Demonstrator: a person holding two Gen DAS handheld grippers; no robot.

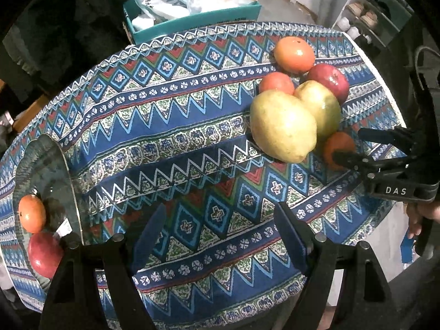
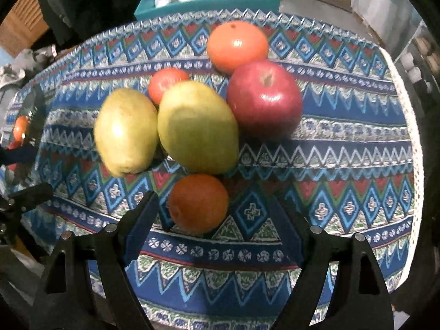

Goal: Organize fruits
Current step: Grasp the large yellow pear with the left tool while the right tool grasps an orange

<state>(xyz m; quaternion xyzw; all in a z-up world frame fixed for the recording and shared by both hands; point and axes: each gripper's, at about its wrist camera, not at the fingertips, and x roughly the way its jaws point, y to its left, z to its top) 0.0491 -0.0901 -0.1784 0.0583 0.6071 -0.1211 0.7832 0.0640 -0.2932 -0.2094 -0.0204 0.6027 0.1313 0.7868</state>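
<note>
On the patterned tablecloth lies a heap of fruit: a big orange, a red apple, a small reddish-orange fruit, two yellow-green pears and a small orange. My right gripper points down, open, with the small orange between its fingers and close to the left one. My left gripper hangs open over bare cloth, nothing in it. At its left stands a glass bowl with an orange and a red apple inside.
A teal box full of plastic bags stands behind the table. A white shelf with shoes is at the back right. The cloth's white lace edge marks the table's right rim. A hand holds the right gripper.
</note>
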